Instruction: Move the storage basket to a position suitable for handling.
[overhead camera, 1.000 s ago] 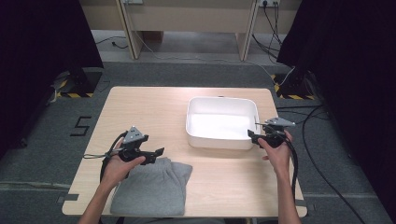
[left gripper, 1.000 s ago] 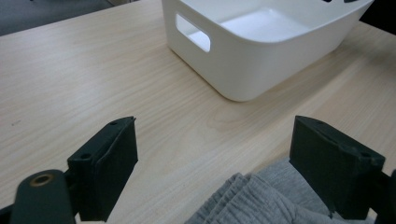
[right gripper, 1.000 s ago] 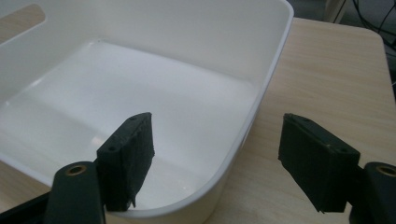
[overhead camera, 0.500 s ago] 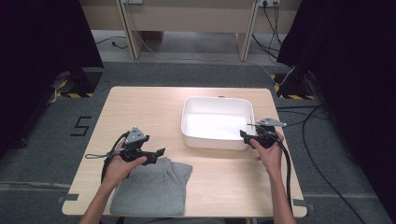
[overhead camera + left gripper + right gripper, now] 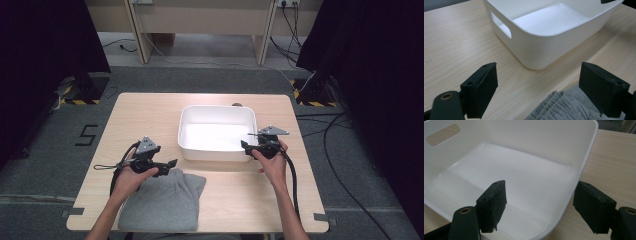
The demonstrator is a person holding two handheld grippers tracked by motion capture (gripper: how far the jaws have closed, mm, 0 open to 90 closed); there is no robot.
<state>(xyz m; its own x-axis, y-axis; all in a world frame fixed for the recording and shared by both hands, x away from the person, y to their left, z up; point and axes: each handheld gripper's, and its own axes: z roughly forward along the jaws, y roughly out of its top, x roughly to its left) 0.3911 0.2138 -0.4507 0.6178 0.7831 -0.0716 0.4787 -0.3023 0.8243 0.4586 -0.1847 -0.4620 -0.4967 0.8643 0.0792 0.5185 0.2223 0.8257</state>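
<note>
A white plastic bin (image 5: 218,108) stands right of the table's middle. My right gripper (image 5: 246,146) is at its near right corner. In the right gripper view the gripper (image 5: 539,205) straddles the bin's wall (image 5: 584,162), one jaw inside and one outside, open, with a gap beside the inner jaw. A folded grey garment (image 5: 165,200) lies at the front left. My left gripper (image 5: 172,164) hovers at its far edge, pointing toward the bin. In the left gripper view the gripper (image 5: 539,90) stands open over bare wood, with the garment (image 5: 564,107) just below and the bin (image 5: 544,47) ahead.
The wooden table (image 5: 150,115) has bare surface to the left of the bin and at the front right. Cables trail from both grippers over the front edge. Desk legs and floor cables lie beyond the far edge.
The bin has slid to the left across the table, and my right gripper has moved left with it at its corner. The left gripper and the garment have stayed put.
</note>
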